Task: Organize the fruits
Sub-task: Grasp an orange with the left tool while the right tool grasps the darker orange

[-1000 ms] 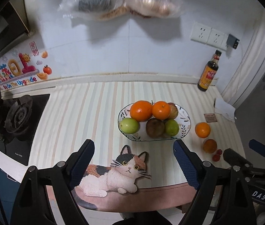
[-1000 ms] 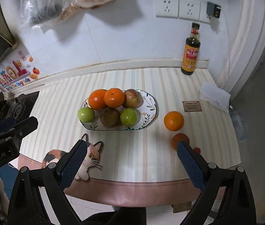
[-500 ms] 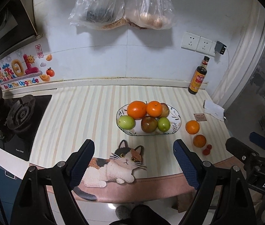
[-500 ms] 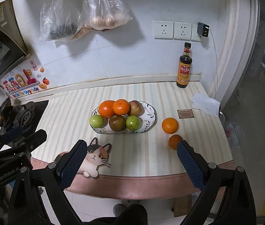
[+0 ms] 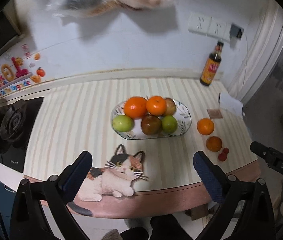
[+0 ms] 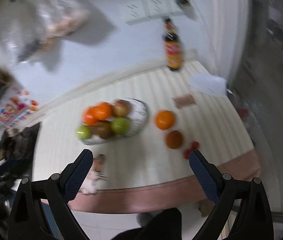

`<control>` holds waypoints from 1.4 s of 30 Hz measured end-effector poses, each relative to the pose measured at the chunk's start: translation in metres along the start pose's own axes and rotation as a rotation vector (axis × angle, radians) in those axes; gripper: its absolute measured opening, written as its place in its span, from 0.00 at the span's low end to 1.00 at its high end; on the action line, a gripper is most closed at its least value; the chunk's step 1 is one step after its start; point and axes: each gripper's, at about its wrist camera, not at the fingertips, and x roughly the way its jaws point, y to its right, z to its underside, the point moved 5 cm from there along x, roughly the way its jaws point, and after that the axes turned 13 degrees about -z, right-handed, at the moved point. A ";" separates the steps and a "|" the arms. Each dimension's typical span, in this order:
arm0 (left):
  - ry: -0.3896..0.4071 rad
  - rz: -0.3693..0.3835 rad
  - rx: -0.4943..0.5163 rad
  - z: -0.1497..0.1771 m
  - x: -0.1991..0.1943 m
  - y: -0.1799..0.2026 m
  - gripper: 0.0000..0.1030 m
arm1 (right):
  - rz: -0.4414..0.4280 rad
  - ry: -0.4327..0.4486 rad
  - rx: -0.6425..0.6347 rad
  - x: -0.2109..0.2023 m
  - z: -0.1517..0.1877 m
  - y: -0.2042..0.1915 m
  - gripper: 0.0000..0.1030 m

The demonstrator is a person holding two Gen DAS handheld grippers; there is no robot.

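Fruit plate (image 5: 183,118) sits mid-counter on the striped counter (image 5: 71,120), holding two oranges, two green fruits, a dark brown fruit and a reddish apple. Just right of it, off the plate: a loose orange (image 5: 205,126), a darker orange fruit (image 5: 214,144) nearer the edge, and two small red fruits (image 5: 223,154) beside that (right wrist view blurred). Left gripper (image 5: 142,169) and right gripper (image 6: 139,166) both hover over the near counter edge, fingers spread wide, holding nothing; sauce bottle (image 5: 210,68) stands at the back wall.
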 end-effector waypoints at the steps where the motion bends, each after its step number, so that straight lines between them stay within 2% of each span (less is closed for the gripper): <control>1: -0.014 -0.014 0.022 -0.003 0.010 0.013 1.00 | 0.003 -0.022 0.036 0.013 0.000 0.021 0.96; 2: -0.024 -0.023 0.037 -0.004 0.016 0.020 1.00 | 0.001 -0.036 0.059 0.021 0.001 0.033 0.95; 3: -0.042 -0.032 0.062 -0.008 0.026 0.033 1.00 | -0.010 -0.059 0.096 0.035 0.001 0.050 0.90; 4: -0.055 -0.037 0.077 -0.011 0.033 0.043 1.00 | -0.022 -0.074 0.119 0.045 0.000 0.062 0.79; 6: -0.087 -0.053 0.119 -0.021 0.054 0.071 1.00 | -0.044 -0.120 0.134 0.072 -0.003 0.082 0.71; 13: -0.196 -0.093 0.265 -0.056 0.114 0.144 1.00 | -0.098 -0.281 0.086 0.169 -0.018 0.110 0.71; 16: -0.238 -0.091 0.307 -0.066 0.137 0.167 1.00 | -0.104 -0.393 0.070 0.211 -0.019 0.116 0.71; 17: -0.255 -0.085 0.322 -0.069 0.143 0.174 1.00 | -0.119 -0.416 0.067 0.220 -0.019 0.117 0.69; 18: -0.277 -0.079 0.333 -0.071 0.150 0.179 1.00 | -0.119 -0.435 0.056 0.227 -0.020 0.118 0.58; 19: -0.303 -0.076 0.343 -0.075 0.159 0.186 1.00 | -0.122 -0.440 0.052 0.229 -0.022 0.119 0.54; 23: -0.334 -0.066 0.380 -0.085 0.183 0.215 1.00 | -0.137 -0.418 0.076 0.220 -0.040 0.135 0.54; 27: -0.383 -0.008 0.403 -0.085 0.203 0.243 1.00 | -0.122 -0.368 0.128 0.204 -0.063 0.165 0.54; 32: -0.454 0.038 0.497 -0.067 0.224 0.282 1.00 | -0.036 -0.345 0.149 0.203 -0.088 0.212 0.54; 38: -0.529 0.067 0.555 -0.041 0.247 0.309 0.99 | -0.008 -0.376 0.145 0.210 -0.095 0.232 0.54; 39: -0.535 0.079 0.553 -0.038 0.250 0.312 0.96 | -0.006 -0.385 0.149 0.212 -0.094 0.233 0.54; 41: -0.539 0.085 0.531 -0.036 0.253 0.313 0.73 | -0.014 -0.390 0.162 0.214 -0.095 0.236 0.55; 42: -0.528 0.061 0.521 -0.037 0.255 0.311 0.70 | -0.018 -0.388 0.164 0.214 -0.095 0.238 0.55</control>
